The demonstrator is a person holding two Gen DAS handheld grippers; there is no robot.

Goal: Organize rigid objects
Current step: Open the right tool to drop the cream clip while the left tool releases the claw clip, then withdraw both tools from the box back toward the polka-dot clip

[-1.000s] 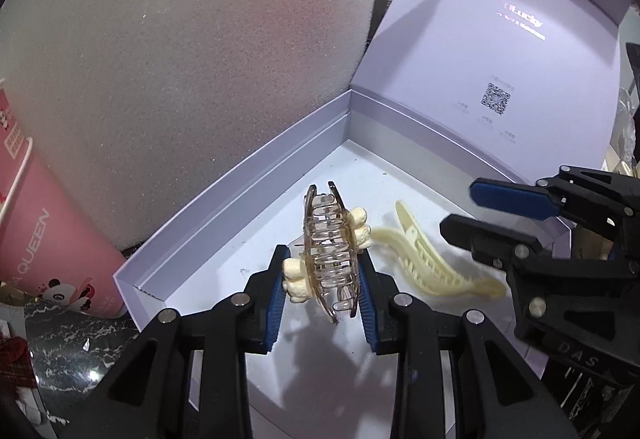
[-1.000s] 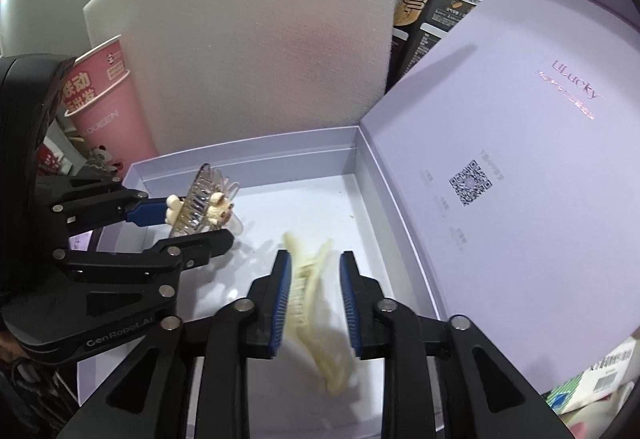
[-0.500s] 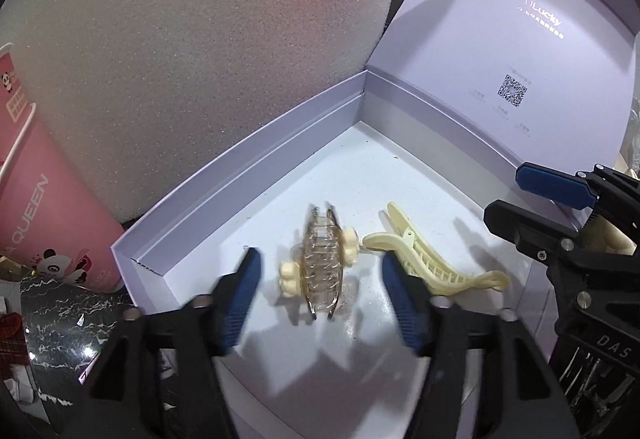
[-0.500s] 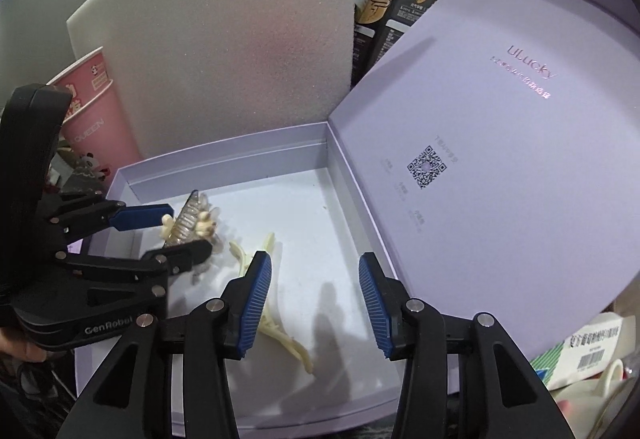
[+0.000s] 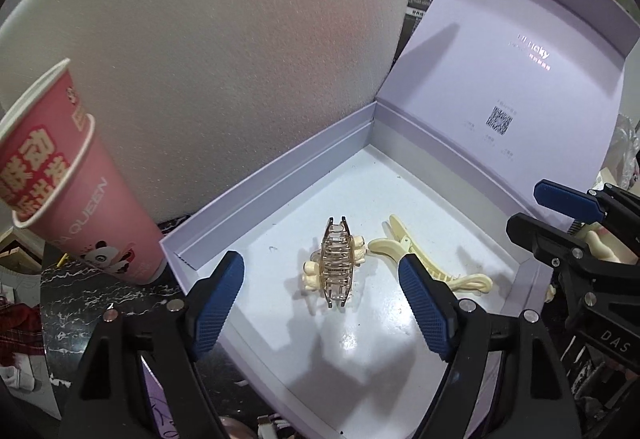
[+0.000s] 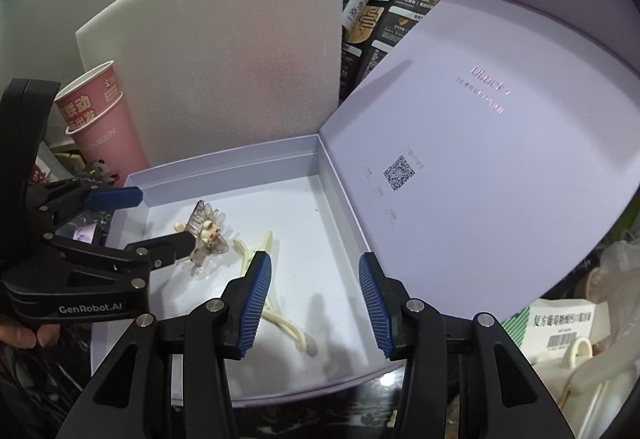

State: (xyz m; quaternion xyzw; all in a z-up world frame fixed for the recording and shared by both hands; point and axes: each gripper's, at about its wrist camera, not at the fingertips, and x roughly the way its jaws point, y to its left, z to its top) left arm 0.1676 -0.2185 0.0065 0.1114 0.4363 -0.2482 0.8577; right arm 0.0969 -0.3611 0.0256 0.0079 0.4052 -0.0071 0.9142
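Flanking the box [image 6: 224, 163]: foam slab [image 6: 224, 51], pink cup [image 6: 106, 119].

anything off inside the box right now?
Nothing stands out. The clear claw clip and cream duckbill clip lie side by side on the lavender box floor, intact.

Both wrist cameras look down, close, into the open lavender box [image 5: 280, 175]: left from its front-left, right from its front, sharing its floor and foam sheet [image 6: 224, 51].

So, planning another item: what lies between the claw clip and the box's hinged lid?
The cream duckbill clip lies between the claw clip and lid, in the left wrist view.
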